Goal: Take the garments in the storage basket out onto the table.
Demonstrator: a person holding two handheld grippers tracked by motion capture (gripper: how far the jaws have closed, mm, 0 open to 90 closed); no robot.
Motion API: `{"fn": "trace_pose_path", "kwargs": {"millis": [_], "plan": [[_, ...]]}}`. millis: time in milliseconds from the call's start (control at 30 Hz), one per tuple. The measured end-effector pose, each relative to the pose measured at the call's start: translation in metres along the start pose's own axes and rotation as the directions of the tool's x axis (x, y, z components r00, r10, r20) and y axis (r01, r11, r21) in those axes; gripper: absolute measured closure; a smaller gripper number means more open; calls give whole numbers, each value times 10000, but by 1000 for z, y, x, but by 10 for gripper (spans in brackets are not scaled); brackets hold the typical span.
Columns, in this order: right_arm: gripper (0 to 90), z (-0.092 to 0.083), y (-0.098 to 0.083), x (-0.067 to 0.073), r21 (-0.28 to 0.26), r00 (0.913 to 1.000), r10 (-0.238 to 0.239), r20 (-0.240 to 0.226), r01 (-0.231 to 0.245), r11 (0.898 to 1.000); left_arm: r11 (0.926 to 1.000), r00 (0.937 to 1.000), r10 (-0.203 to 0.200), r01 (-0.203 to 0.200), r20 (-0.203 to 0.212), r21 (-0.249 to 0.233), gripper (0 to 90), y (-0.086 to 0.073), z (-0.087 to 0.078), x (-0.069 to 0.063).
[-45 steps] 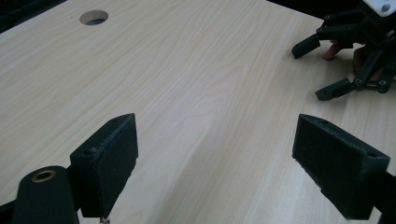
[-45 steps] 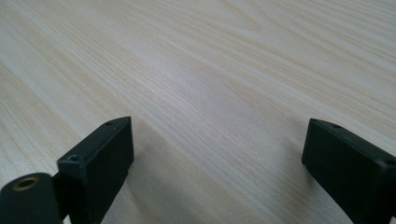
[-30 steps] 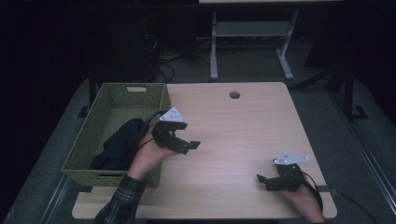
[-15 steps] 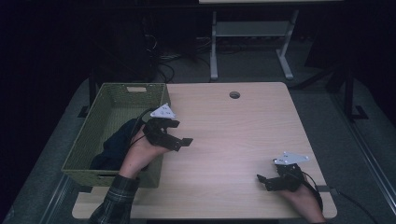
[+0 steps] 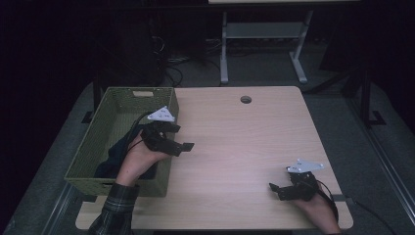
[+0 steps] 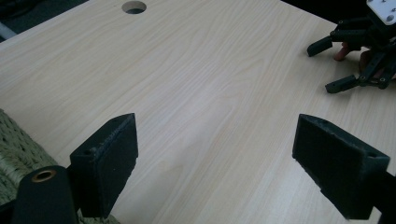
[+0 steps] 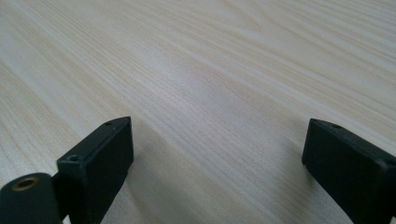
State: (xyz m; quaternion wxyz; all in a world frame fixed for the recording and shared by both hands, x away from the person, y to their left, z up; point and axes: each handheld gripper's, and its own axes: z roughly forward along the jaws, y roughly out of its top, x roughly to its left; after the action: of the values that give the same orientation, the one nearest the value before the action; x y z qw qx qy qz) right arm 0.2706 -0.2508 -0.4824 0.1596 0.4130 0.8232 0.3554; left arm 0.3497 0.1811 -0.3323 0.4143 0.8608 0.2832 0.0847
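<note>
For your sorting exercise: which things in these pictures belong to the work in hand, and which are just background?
In the work:
left gripper, open, by the basket rim
green woven basket
dark cloth inside the basket

Just there:
right gripper, open, low over the table
cable hole
white stand behind the table

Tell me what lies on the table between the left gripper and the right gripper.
Nothing: from the left gripper by the basket to the right gripper, the high view shows bare wooden table; the left gripper view agrees.
</note>
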Motion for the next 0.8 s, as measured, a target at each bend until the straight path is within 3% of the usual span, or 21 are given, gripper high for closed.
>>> {"fn": "trace_pose_path", "kwargs": {"millis": [200,467,800], "plan": [[86,0,0,0,-3,10000,-4,1,4,10000,9998,10000,81,-81,-17,192,140,-2,-5,3],[86,0,0,0,-2,10000,-3,3,3,10000,9998,9998,-108,110,-184,150,139,-5,-15,8],[86,0,0,0,0,10000,1,0,-1,10000,9997,9983,-163,171,-559,145,139,-10,-28,18]]}}
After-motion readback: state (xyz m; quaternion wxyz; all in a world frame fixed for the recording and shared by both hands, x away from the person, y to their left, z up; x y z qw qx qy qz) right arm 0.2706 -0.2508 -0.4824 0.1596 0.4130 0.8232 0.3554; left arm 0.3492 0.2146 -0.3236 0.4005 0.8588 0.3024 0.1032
